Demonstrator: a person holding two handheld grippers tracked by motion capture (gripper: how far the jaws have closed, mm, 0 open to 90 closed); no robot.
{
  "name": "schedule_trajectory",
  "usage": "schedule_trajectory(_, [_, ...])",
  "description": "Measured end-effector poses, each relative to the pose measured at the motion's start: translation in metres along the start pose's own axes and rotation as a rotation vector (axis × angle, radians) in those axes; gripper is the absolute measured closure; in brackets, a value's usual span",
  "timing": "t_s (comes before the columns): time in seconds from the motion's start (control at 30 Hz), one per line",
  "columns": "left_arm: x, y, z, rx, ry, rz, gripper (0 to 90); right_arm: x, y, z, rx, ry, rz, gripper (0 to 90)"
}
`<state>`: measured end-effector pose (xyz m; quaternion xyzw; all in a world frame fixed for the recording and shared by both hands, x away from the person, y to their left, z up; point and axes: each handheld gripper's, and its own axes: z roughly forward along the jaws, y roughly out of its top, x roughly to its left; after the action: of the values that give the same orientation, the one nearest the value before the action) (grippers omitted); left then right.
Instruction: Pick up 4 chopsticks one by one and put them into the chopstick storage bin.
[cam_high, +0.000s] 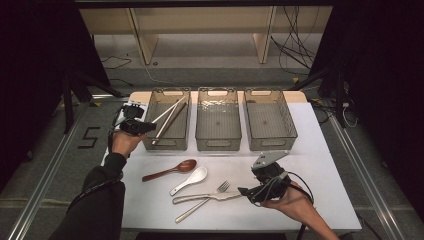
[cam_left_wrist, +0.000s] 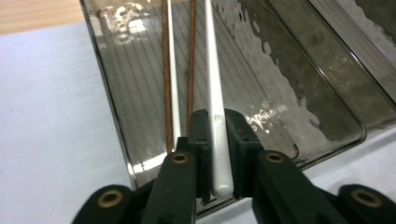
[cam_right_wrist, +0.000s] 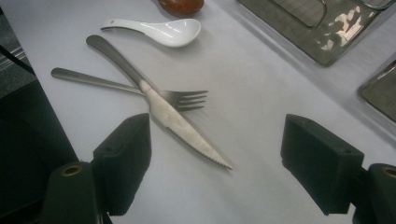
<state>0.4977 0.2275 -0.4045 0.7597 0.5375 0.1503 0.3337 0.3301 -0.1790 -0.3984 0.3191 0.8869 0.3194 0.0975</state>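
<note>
My left gripper is shut on the near end of a white chopstick, which slants over the left grey bin. Inside that bin lie two brown chopsticks and another white chopstick. My right gripper stands open just above the table, its jaws wide on either side of the knife's tip. The knife lies crossed over a fork.
A white ceramic spoon and a wooden spoon lie mid-table. The middle bin and the right bin stand along the back, with nothing seen inside. The table's front edge runs close to my right hand.
</note>
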Motion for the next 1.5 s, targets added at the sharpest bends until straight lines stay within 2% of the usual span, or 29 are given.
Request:
schedule_trajectory(0.1, [-0.002, 0.001, 0.001, 0.002, -0.007, -0.005, 72.8, 0.0, 0.0, 0.001, 0.006, 0.004, -0.004, 25.5])
schedule_trajectory(0.2, [-0.003, 0.002, 0.0, 0.021, -0.004, -0.013, 58.2, 0.001, 0.0, 0.002, 0.008, 0.009, -0.008, 25.5])
schedule_trajectory(0.3, [-0.004, 0.0, -0.005, 0.0, -0.034, -0.021, 50.4, 0.001, 0.0, 0.002, 0.008, 0.004, -0.004, 25.5])
schedule_trajectory(0.53, [-0.016, -0.013, -0.025, -0.022, -0.126, 0.036, 32.9, 0.001, 0.0, 0.001, 0.002, 0.001, -0.006, 25.5])
schedule_trajectory(0.6, [-0.023, -0.02, -0.032, -0.042, -0.159, 0.072, 29.6, 0.001, 0.0, 0.001, 0.004, 0.001, -0.006, 25.4])
schedule_trajectory(0.7, [-0.032, -0.024, -0.04, -0.034, -0.156, 0.129, 26.1, 0.001, 0.0, 0.001, 0.001, 0.002, -0.007, 25.3])
schedule_trajectory(0.8, [-0.04, -0.03, -0.047, -0.042, -0.179, 0.157, 24.0, 0.002, 0.0, 0.0, -0.002, 0.002, -0.01, 25.1])
schedule_trajectory(0.97, [-0.05, -0.039, -0.052, -0.019, -0.184, 0.193, 22.2, 0.002, 0.0, -0.001, -0.025, -0.002, -0.007, 25.1])
schedule_trajectory(1.07, [-0.054, -0.045, -0.049, -0.01, -0.183, 0.214, 21.8, 0.003, -0.001, -0.001, -0.036, -0.007, -0.005, 25.1])
schedule_trajectory(1.27, [-0.059, -0.06, -0.037, 0.055, -0.158, 0.284, 21.4, 0.002, -0.001, -0.004, -0.067, -0.012, 0.004, 25.1])
schedule_trajectory(1.33, [-0.06, -0.064, -0.034, 0.07, -0.169, 0.307, 20.9, 0.001, -0.002, -0.005, -0.082, -0.013, 0.008, 25.1])
schedule_trajectory(1.5, [-0.061, -0.073, -0.028, 0.091, -0.183, 0.325, 20.0, 0.001, -0.003, -0.009, -0.125, -0.018, 0.026, 25.1])
